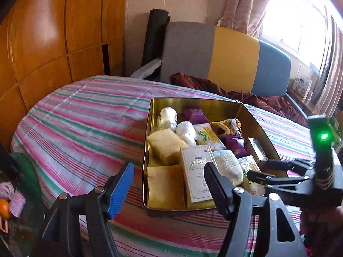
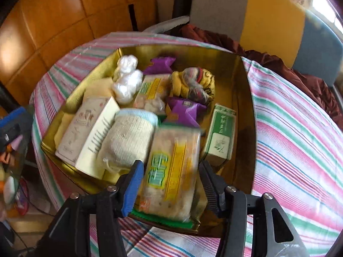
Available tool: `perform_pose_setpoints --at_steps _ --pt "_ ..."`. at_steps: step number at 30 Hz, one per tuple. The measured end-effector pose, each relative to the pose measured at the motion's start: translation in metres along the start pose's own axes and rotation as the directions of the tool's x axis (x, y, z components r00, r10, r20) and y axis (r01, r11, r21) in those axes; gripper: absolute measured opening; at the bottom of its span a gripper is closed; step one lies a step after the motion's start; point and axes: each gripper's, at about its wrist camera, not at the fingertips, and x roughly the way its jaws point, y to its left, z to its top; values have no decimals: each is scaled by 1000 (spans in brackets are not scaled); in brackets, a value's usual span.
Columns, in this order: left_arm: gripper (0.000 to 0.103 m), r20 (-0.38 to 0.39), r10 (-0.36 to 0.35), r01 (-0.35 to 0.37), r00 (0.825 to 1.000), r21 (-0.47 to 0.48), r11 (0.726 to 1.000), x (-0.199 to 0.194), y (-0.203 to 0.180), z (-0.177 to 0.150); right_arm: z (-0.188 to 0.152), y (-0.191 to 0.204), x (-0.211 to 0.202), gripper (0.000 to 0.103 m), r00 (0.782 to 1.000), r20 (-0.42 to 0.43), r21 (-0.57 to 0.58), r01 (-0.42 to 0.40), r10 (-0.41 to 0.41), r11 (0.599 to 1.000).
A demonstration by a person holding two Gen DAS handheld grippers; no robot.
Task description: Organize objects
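Here the right tongs (image 2: 169, 188) straddle, unclenched, the light, crinkly snack packet (image 2: 171, 171) at the tin's (image 2: 246, 98) six o'clock; grip its long sides. Left tongs (image 1: 167, 184) hang released.

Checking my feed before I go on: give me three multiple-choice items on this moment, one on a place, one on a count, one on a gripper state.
1. Where does the green-and-white box lie?
A. on the striped cloth
B. inside the gold tin
C. on the sofa

2. How many purple packets show in the tin?
A. one
B. two
C. four

3. The left gripper is:
A. open, holding nothing
B. shut on a sponge
C. shut on the tin's rim

Answers: 1 B, it stands within the gold tin walls. 2 B, purple packets at back and middle. 3 A, its fingers stand wide apart over the tin.
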Motion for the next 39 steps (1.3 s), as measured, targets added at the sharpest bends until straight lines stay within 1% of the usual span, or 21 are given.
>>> perform_pose_setpoints --at_steps 2,3,7,12,17,19,21,24,26,33,35,39 --pt "69 16 12 -12 1000 16 1000 -3 -5 2 0 -1 -8 73 1000 29 15 -11 10 1000" --pt "69 23 22 -23 999 25 999 -4 -8 3 0 -2 -11 75 999 40 18 -16 15 1000" --pt "69 49 61 -63 997 46 997 -11 -17 7 -4 0 -22 77 997 73 28 -11 9 1000" --pt "69 112 33 -37 993 36 999 -30 -24 10 -15 1 -37 78 993 121 64 -6 -2 998" --pt "69 166 60 -65 984 28 997 -41 -34 11 -27 5 -55 78 981 190 82 18 -34 996" --pt "69 160 54 -59 986 25 998 -42 -36 10 -32 6 -62 79 976 213 87 20 -38 996" --pt "69 138 35 -38 990 16 999 -40 -36 9 -35 8 -67 80 972 231 90 22 -43 996" --pt "69 136 41 -41 990 -1 999 -40 -36 7 -39 10 -73 80 967 251 90 18 -40 996" --pt "68 128 29 -29 991 -7 1000 -39 -35 5 -40 12 -75 81 966 256 87 20 -41 996" --pt "68 106 47 -46 993 -10 999 -34 -34 1 -46 17 -71 81 969 244 77 19 -37 997" --pt "68 111 57 -56 992 -14 998 -34 -32 0 -47 18 -70 81 970 241 75 20 -38 997" --pt "65 129 79 -78 989 -12 997 -34 -31 -1 -48 18 -67 81 971 236 77 21 -38 997"
